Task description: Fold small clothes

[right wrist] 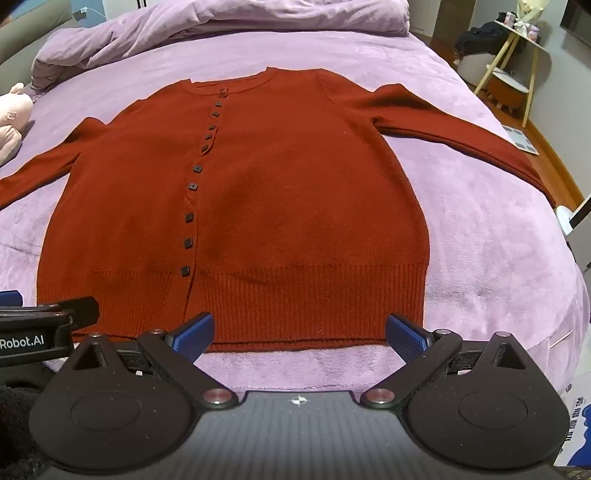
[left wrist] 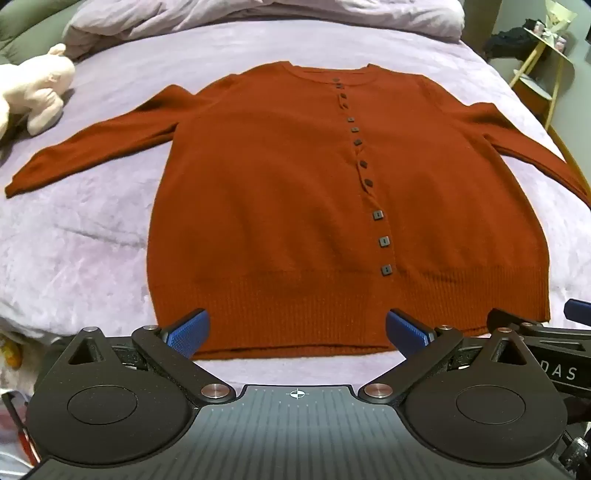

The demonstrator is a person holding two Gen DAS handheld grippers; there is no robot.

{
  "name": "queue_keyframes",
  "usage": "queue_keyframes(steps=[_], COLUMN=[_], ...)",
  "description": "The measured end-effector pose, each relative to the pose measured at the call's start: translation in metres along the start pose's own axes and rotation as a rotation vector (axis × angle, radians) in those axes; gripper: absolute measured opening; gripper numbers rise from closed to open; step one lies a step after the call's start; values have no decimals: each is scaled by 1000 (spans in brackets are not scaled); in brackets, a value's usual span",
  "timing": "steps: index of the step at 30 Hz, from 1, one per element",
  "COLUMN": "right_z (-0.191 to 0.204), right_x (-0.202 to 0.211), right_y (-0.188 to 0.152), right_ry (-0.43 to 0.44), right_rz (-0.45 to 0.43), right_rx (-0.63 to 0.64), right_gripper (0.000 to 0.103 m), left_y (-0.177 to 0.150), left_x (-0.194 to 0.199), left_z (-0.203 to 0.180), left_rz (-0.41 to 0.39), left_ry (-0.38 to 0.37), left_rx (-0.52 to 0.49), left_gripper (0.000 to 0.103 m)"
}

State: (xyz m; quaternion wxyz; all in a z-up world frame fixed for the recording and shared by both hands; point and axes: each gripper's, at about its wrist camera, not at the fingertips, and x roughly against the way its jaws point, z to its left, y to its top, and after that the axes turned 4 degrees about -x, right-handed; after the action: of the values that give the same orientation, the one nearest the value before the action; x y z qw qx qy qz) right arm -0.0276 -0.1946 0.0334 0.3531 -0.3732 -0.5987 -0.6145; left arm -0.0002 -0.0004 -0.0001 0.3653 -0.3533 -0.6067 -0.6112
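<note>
cardigan (left wrist: pixel 280 206): rust-red knit, spread flat and face up on the bed, buttoned down the front, collar at the far side, ribbed hem nearest the cameras.
sleeves: both stretched out to the sides and slanting toward the near end; the right one (right wrist: pixel 454 129) reaches close to the bed's edge.
buttons (left wrist: pixel 378 215): a row of small dark squares running from collar to hem.
bed cover (left wrist: pixel 81 236): lilac plush, with a bunched duvet (right wrist: pixel 221 18) heaped past the collar.
left tongs (left wrist: pixel 297 332): spread wide, blue pads apart, nothing between them; they hang over the hem, tilted steeply down, not touching the knit as far as can be seen.
right tongs (right wrist: pixel 300 334): also spread wide and empty, over the hem's right half, just beside the left pair.
plush toy (left wrist: pixel 35 92): pale pink, lying on the cover left of the left sleeve, apart from it.
side stand (right wrist: pixel 513 62): light wood legs, on the floor beyond the bed's right side.
</note>
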Motion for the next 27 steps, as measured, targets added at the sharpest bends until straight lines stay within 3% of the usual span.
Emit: queue_keyframes(steps=[27], right_z=[0], right_x=[-1], right_y=[0], right_ry=[-7], right_rz=[5], right_rx=[7], right_gripper=[99], left_y=[2], left_x=[-3], left_z=[1], left_rz=[23], left_ry=[7], left_rx=[-2], left_gripper=[103])
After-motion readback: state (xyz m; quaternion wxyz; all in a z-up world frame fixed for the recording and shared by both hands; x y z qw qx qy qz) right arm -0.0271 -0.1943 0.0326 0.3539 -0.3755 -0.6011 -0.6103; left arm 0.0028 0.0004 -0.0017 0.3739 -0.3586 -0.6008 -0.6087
